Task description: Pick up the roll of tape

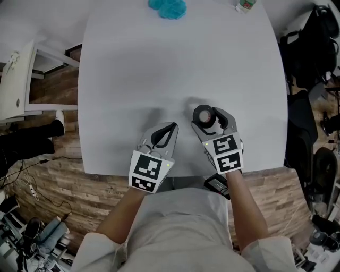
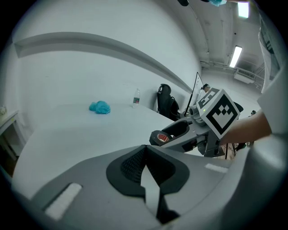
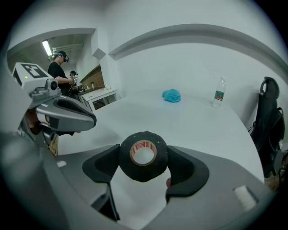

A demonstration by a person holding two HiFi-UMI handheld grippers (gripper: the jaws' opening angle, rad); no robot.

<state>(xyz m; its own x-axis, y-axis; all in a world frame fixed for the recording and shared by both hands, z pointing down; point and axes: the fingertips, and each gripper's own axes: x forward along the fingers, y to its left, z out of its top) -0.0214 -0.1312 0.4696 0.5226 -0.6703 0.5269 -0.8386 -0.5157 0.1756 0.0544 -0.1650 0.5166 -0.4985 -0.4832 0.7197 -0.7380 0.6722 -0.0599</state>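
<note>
My right gripper (image 1: 209,117) is shut on the roll of black tape (image 1: 203,115), holding it above the near part of the white table (image 1: 133,79). In the right gripper view the roll (image 3: 143,156) stands on edge between the two black pads (image 3: 104,168), and its pale core with red print faces the camera. My left gripper (image 1: 170,127) hovers just to the left of it, jaws shut with nothing between them (image 2: 146,155). From the left gripper view, the roll (image 2: 160,137) shows at the tip of the right gripper (image 2: 180,130).
A blue cloth (image 1: 168,7) and a water bottle (image 1: 246,4) sit at the table's far edge. A black chair with a bag (image 1: 313,48) stands to the right, and a white cabinet (image 1: 16,79) to the left. People stand far off in the right gripper view (image 3: 58,72).
</note>
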